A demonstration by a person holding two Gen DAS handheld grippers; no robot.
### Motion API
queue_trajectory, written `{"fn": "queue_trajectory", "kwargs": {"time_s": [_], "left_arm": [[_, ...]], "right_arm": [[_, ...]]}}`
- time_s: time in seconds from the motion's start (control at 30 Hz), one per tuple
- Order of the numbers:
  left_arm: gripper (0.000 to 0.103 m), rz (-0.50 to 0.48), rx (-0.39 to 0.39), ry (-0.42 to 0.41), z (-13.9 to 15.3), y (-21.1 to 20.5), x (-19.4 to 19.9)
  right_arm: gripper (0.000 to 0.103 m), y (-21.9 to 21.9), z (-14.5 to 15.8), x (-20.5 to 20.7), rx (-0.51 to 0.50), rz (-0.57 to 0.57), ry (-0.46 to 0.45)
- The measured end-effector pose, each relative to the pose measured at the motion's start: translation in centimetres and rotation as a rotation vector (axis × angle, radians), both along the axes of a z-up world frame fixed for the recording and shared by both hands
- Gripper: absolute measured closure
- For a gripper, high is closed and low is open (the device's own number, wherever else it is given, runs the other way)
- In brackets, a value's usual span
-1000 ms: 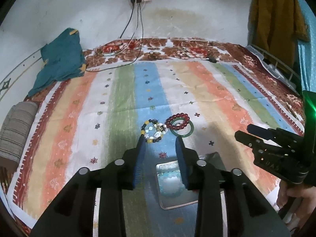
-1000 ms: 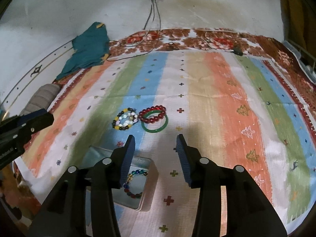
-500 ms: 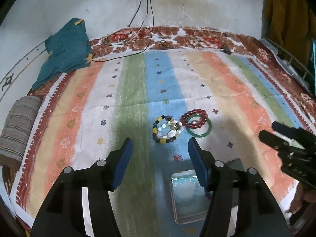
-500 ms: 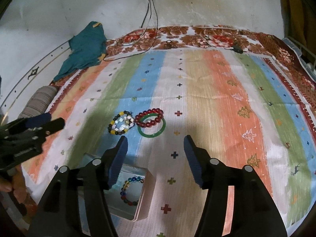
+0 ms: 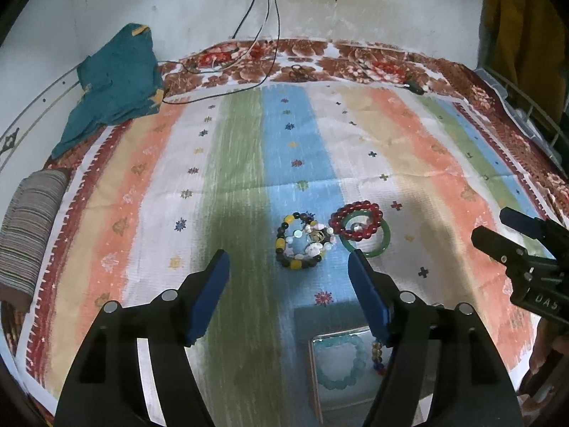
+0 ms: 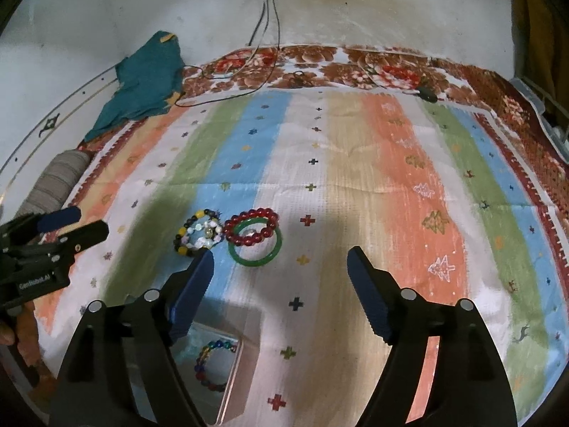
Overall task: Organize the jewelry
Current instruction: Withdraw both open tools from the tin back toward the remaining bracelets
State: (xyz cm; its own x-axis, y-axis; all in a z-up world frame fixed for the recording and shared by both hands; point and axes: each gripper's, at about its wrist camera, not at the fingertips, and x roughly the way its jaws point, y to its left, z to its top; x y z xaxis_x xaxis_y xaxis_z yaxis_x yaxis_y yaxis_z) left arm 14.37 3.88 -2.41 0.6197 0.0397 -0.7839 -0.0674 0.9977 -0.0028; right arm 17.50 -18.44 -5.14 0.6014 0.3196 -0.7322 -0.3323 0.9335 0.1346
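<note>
Both the left gripper [image 5: 288,267] and right gripper [image 6: 280,266] are opening, empty, having been brought nearer the red beaded bracelet [image 6: 251,228] for pickup.

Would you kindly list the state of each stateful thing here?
Left gripper: jaws opening, empty.
Right gripper: jaws opening, empty.
Box: open, two bracelets inside.
Red bead bracelet: lying on the green bangle.
Mixed bead bracelets: piled on the cloth.
</note>
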Motion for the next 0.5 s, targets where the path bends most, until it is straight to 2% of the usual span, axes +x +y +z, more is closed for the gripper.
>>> {"fn": "queue_trajectory", "kwargs": {"time_s": [0.23, 0.5], "left_arm": [[0.03, 0.028, -0.04, 0.012, -0.3, 0.3, 1.5], [0.03, 0.013, -0.012, 0.035, -1.2, -0.5, 3.0]], "right_arm": [[0.025, 0.6, -1.0, 1.5, -0.004, 0.008, 0.034], [0.025, 1.1, -2.1, 2.6, -0.014, 0.009, 0.058]]}}
